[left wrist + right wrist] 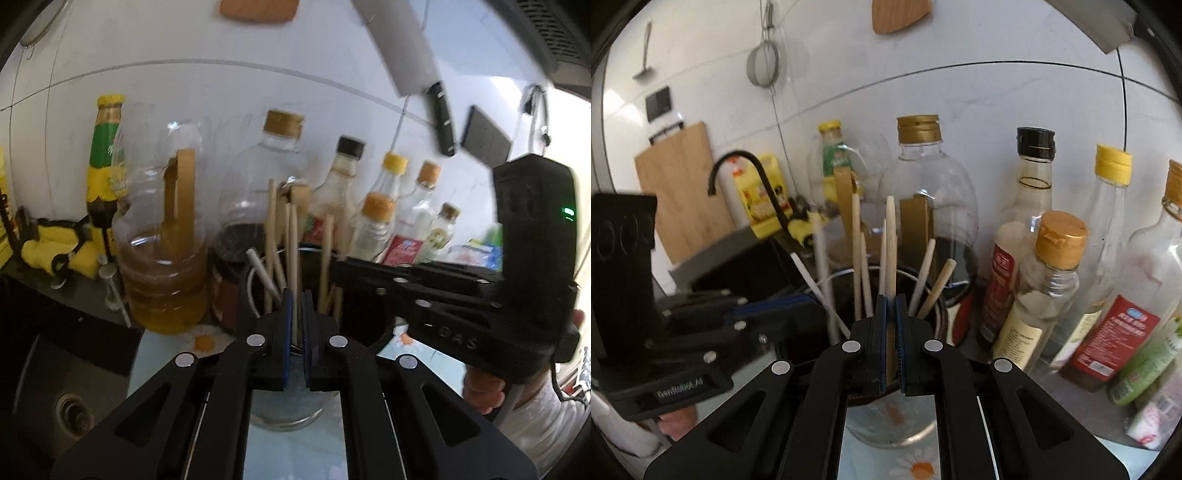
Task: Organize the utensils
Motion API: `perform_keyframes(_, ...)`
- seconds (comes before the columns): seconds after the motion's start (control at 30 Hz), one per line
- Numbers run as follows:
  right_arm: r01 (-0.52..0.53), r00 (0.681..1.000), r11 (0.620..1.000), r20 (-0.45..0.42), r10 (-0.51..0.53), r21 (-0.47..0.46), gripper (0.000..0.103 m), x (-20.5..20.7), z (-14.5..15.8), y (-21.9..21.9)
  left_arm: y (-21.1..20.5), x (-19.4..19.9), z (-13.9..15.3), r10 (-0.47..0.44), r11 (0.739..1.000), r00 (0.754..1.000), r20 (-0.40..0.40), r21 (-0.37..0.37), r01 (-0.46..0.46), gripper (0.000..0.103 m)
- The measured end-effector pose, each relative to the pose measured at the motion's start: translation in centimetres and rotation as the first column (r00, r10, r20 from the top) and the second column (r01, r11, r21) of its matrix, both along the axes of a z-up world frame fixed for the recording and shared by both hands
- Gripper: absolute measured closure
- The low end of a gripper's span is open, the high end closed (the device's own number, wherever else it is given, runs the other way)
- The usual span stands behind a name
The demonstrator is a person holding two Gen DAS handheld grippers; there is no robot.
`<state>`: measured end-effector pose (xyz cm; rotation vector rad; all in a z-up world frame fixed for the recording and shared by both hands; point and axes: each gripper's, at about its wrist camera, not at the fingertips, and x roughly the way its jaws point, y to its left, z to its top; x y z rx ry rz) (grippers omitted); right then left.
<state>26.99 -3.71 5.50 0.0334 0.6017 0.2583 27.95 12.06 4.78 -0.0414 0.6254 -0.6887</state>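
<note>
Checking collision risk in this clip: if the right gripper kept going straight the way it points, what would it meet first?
Probably the dark utensil holder and the chopsticks in it, directly ahead of the right gripper, which is shut on a chopstick. Depth is unclear.

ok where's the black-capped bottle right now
In the right wrist view the black-capped bottle stands against the tiled wall, right of centre, between the gold-capped bottle and the yellow-capped bottle, behind the chopstick holder.

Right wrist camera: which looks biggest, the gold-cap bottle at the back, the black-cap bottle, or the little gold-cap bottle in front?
1. Gold-cap bottle at the back, widest and tallest.
2. Black-cap bottle.
3. Little gold-cap bottle, though it stands nearer the camera, so it looks larger than it is.
</note>
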Motion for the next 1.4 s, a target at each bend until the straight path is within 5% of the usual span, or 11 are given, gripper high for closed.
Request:
perform_keyframes(0.1, 0.008, 0.999, 1.000, -0.050, -0.009, -0.024, 0.098, 0.3, 0.1, 0.2, -0.1, 0.9, 0.5, -0.011, 1.000, 0.997, -0.078, 0.021, 0.013, 0.098)
perform_keyframes(0.2, -0.001, 0.996, 1.000, -0.094, 0.000, -0.015, 0.097, 0.6, 0.4, 0.3, -0.1, 0.8, 1.2, -0.013, 0.998, 0.997, -0.070, 0.057, 0.017, 0.096)
perform_keyframes(0.4, 0.013, 0.998, 0.997, -0.067, -0.017, -0.070, 0.093, -0.5, 1.3, 0.9, 1.0, 0.3, 3.2, 0.001, 0.999, 0.999, -0.035, 0.050, 0.001, 0.061)
perform_keyframes(0.47, 0.024, 0.998, 0.996, -0.053, -0.029, -0.089, 0.072, -1.0, 1.6, 0.8, 1.8, 0.0, 4.0, 0.020, 0.998, 1.000, -0.008, 0.052, -0.020, 0.043)
perform_keyframes(0.6, 0.047, 0.998, 0.994, -0.027, -0.050, -0.097, 0.055, -2.1, 2.3, 0.5, 3.2, -0.1, 4.9, 0.071, 0.995, 0.997, 0.018, 0.070, -0.072, 0.021)
perform_keyframes(0.67, 0.070, 0.997, 0.992, -0.012, -0.071, -0.107, 0.034, -2.6, 2.6, 0.4, 4.0, -0.2, 5.0, 0.093, 0.993, 0.995, 0.022, 0.077, -0.095, 0.010)
perform_keyframes(0.77, 0.102, 0.995, 0.989, 0.026, -0.100, -0.109, 0.016, -3.8, 2.9, 0.2, 4.9, -0.6, 4.8, 0.120, 0.987, 0.992, 0.044, 0.098, -0.124, 0.006)
perform_keyframes(1.03, 0.155, 0.986, 0.985, 0.073, -0.150, -0.073, 0.009, -6.4, 2.3, 0.0, 6.0, -2.5, 2.7, 0.150, 0.979, 0.986, 0.071, 0.127, -0.158, 0.006)
perform_keyframes(1.4, 0.158, 0.987, 0.987, 0.025, -0.157, -0.012, 0.008, -11.0, -0.6, -2.0, 4.7, -10.9, -0.3, 0.279, 0.947, 0.957, 0.076, 0.145, -0.287, 0.006)
